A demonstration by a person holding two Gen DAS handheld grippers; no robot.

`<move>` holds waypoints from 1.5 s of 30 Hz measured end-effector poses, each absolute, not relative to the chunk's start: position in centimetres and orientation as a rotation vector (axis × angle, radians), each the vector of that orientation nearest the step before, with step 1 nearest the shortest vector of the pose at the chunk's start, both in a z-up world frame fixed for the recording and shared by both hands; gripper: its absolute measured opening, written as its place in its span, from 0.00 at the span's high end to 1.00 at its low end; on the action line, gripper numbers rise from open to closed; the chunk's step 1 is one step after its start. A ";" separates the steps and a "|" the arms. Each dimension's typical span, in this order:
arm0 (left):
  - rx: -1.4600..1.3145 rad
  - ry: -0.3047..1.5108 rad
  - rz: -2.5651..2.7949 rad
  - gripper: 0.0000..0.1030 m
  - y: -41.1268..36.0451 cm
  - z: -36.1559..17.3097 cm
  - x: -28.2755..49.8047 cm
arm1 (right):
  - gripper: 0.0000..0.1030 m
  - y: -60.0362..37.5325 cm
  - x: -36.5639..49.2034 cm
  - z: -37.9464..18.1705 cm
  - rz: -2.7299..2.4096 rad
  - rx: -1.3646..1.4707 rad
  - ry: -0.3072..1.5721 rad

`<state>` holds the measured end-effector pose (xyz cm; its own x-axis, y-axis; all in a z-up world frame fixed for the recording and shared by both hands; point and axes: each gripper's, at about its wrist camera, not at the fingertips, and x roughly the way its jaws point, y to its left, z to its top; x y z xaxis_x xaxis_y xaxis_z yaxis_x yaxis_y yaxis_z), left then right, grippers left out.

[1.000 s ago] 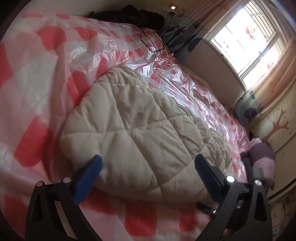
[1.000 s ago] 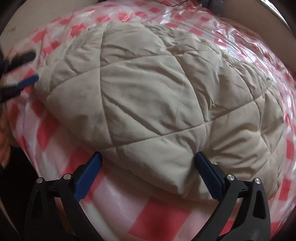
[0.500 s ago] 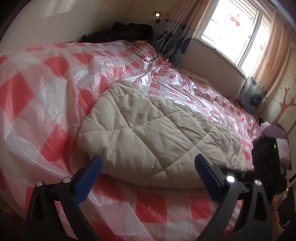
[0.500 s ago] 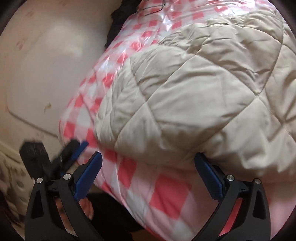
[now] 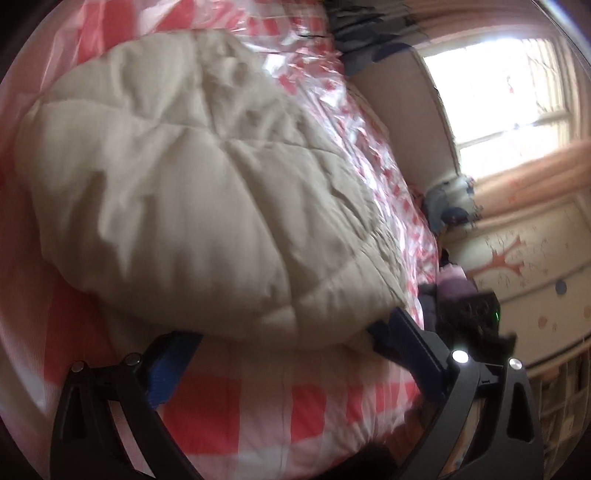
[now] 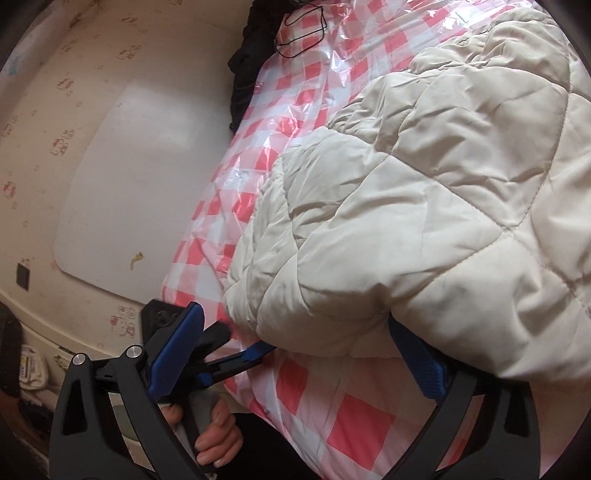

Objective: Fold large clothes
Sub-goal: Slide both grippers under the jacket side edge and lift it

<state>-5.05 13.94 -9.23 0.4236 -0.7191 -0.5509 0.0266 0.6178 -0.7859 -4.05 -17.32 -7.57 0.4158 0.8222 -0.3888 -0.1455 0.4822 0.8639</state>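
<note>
A cream quilted padded garment (image 5: 192, 192) lies bunched on the bed, also filling the right of the right wrist view (image 6: 424, 206). My left gripper (image 5: 280, 354) is open, its blue fingers (image 5: 173, 365) at the garment's near edge, which bulges between them. My right gripper (image 6: 295, 347) is open, its right finger (image 6: 417, 358) tucked under the garment's near edge, its left finger (image 6: 177, 347) beside it. The left gripper's fingertips (image 6: 255, 350) also show in the right wrist view at the garment's left corner, held by a hand (image 6: 214, 439).
The bed has a pink-and-white checked cover under clear plastic (image 6: 325, 413). Dark clothes and a black cord (image 6: 299, 33) lie at its far end. A wall (image 6: 110, 147) runs along the left. A window and curtains (image 5: 509, 96) stand at the right.
Both grippers have moved in to the garment's near edge. The left view has tilted and is blurred. The right gripper's right finger now sits under the garment.
</note>
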 end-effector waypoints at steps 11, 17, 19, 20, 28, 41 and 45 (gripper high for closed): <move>-0.698 1.035 -0.456 0.07 13.3 -9.2 -4.6 | 0.06 -31.4 -13.9 -8.9 0.513 0.951 0.956; -0.779 0.946 -0.420 0.07 14.6 -8.5 -4.0 | 0.06 -38.1 -14.0 -12.8 0.407 1.089 0.992; -0.832 0.877 -0.424 0.07 15.2 -7.8 -4.4 | 0.06 -38.8 -13.0 -12.4 0.414 1.106 0.944; -0.822 0.851 -0.429 0.07 15.1 -7.4 -4.7 | 0.06 -39.3 -12.9 -11.9 0.437 1.136 0.891; -0.800 0.984 -0.378 0.07 15.2 -9.5 -3.0 | 0.06 -39.4 -12.7 -13.6 0.343 1.023 1.008; -0.773 0.996 -0.376 0.07 13.5 -9.5 -1.9 | 0.07 -43.6 -11.7 -17.9 0.402 1.308 0.919; -0.779 0.991 -0.383 0.07 13.5 -9.5 -1.8 | 0.08 -43.9 -11.5 -17.8 0.395 1.284 0.952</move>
<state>-1.84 13.47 -9.47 0.5129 -0.6149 -0.5990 -0.0517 0.6744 -0.7366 -11.47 -43.86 -17.75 0.5786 0.7241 -0.3754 0.2461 0.2839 0.9267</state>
